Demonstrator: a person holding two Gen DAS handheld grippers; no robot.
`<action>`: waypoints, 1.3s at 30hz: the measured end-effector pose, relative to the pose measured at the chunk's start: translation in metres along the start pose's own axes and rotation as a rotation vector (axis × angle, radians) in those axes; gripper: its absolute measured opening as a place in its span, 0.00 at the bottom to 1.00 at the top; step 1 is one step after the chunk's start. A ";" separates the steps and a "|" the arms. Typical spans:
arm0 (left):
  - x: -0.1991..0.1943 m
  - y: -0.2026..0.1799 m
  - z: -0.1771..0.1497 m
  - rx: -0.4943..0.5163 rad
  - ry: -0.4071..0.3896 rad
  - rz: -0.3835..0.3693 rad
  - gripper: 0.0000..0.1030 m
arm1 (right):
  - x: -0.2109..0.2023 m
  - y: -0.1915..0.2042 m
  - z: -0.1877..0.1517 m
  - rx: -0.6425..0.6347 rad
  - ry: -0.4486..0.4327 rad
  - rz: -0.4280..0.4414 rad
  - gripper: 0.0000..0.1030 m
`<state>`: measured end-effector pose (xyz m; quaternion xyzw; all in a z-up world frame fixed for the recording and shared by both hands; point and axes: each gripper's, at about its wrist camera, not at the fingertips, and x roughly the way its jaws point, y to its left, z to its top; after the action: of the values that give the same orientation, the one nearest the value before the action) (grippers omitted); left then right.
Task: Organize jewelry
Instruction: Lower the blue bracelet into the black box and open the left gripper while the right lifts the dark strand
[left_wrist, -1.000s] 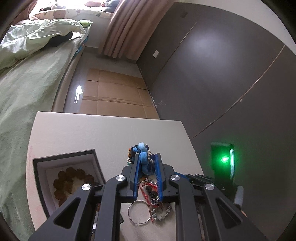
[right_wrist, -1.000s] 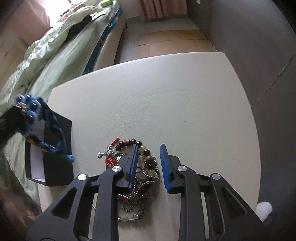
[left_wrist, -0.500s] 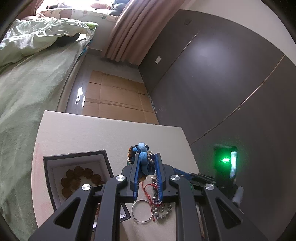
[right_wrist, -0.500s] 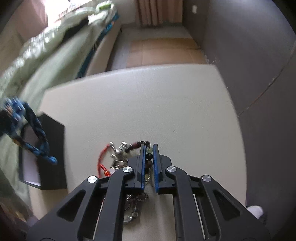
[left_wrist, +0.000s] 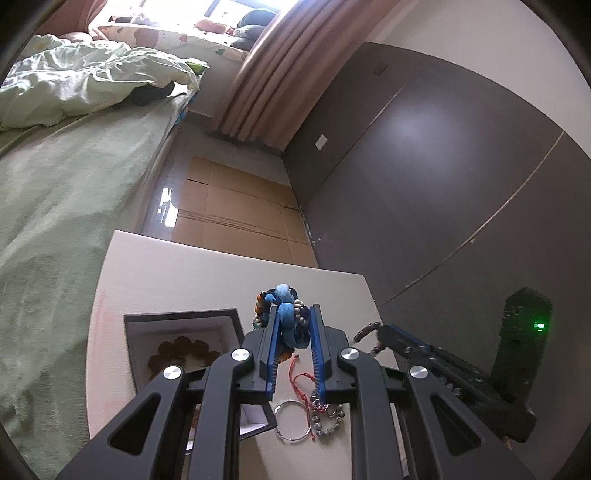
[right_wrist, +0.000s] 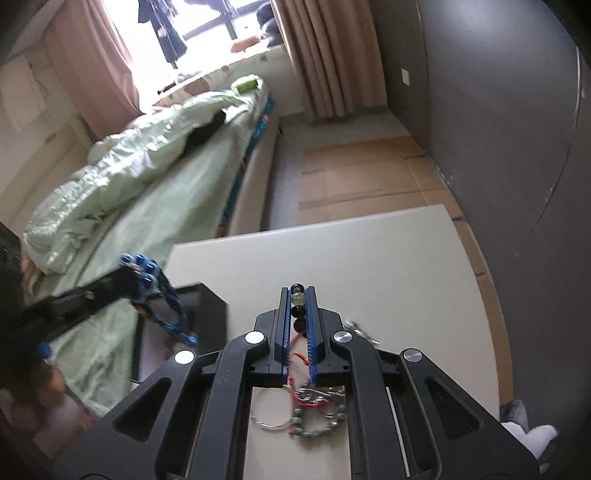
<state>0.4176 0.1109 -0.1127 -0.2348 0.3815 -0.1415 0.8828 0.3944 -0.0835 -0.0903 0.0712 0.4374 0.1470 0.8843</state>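
Observation:
My left gripper (left_wrist: 294, 308) is shut on a blue braided bracelet (left_wrist: 286, 317), held in the air above the white table (left_wrist: 207, 277). The right wrist view shows this bracelet (right_wrist: 168, 306) dangling over the open black jewelry box (right_wrist: 208, 308). A brown beaded bracelet (left_wrist: 181, 350) lies inside the box (left_wrist: 181, 316). My right gripper (right_wrist: 298, 290) is shut on a bracelet of dark and green beads (right_wrist: 297, 308), raised off the table. Under both grippers lies a jewelry pile (right_wrist: 314, 406): a silver hoop (left_wrist: 293, 421), a red cord (left_wrist: 299, 376) and a metal bead chain (left_wrist: 328, 421).
A bed with green bedding (left_wrist: 74, 155) runs along the table's left side. Dark wall panels (left_wrist: 443, 184) stand to the right. Cardboard sheets (left_wrist: 240, 206) cover the floor beyond the table's far edge. A black device with a green light (left_wrist: 524, 332) sits on the right gripper.
The right gripper has shut on the dark bead bracelet and lifted it off the pile. The left gripper has drifted slightly with the blue bracelet still in it.

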 end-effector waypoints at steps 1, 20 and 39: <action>-0.001 0.002 0.001 -0.003 -0.002 0.003 0.13 | -0.002 0.003 0.001 -0.001 -0.009 0.010 0.08; 0.005 0.029 -0.002 -0.063 0.043 0.073 0.42 | -0.076 0.039 0.032 -0.037 -0.200 0.072 0.08; -0.036 0.042 0.010 -0.134 -0.120 0.046 0.62 | -0.172 0.096 0.070 -0.171 -0.363 0.058 0.08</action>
<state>0.4036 0.1647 -0.1066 -0.2927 0.3416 -0.0811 0.8894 0.3328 -0.0480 0.1059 0.0335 0.2544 0.1937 0.9469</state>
